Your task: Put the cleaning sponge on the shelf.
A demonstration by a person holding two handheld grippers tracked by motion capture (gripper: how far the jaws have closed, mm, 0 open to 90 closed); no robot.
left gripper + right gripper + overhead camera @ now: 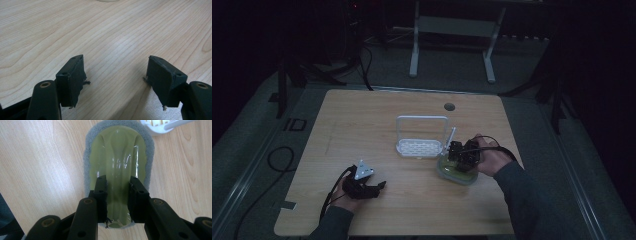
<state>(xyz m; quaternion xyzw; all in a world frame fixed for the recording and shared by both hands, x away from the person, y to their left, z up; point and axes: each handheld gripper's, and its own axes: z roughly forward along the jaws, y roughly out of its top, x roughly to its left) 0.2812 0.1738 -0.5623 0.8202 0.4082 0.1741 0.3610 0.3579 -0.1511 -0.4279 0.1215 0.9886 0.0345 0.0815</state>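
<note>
Your right gripper (pixel 117 202) has its jaws closed on the raised middle ridge of the green scrubbing sponge (pixel 117 157), which lies flat on the worktop (pixel 362 130) just beside the white rack (pixel 422 145). Keep the squeeze centred on that ridge and lift straight up, so the grey pad clears the rack's tilted handle. The rack's slotted tray looks empty. Your left gripper (pixel 115 75) rests open over bare wood, holding nothing.

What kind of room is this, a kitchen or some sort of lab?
Likely a lab or recording workspace, not a kitchen: a bare wooden table on a carpeted floor, cables trailing beside it, and the metal legs of another desk behind.
</note>
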